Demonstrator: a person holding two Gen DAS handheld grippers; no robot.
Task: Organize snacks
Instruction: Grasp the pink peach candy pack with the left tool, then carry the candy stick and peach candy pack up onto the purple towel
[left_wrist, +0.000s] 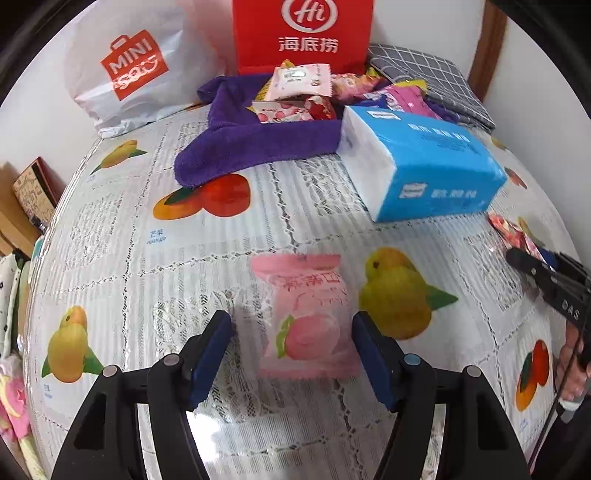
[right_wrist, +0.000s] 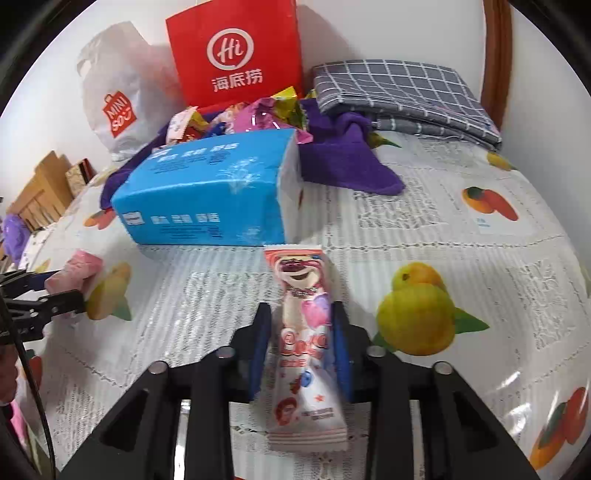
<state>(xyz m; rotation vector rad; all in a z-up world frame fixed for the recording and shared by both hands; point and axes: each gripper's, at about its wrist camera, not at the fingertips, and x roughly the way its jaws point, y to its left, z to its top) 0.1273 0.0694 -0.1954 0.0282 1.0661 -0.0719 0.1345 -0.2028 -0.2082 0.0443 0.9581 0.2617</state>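
- Left gripper (left_wrist: 291, 345) fingers sit spread, pink peach snack (left_wrist: 308, 317) lying loose between them on the surface (left_wrist: 221, 258).
- Right gripper (right_wrist: 301, 347) fingers flank the bear-print snack (right_wrist: 306, 343), grip loosened.

My left gripper (left_wrist: 291, 349), at the bottom of its own view, has matte black triangular arms with cut-out windows, round silver pivot pins and flat dark-blue finger pads (left_wrist: 210, 352). My right gripper (right_wrist: 301, 349), at the bottom of its view, is built the same: black arms, silver pins, blue pads (right_wrist: 341, 350). At the left view's right edge its black body bears faint white lettering and a thin black cable.
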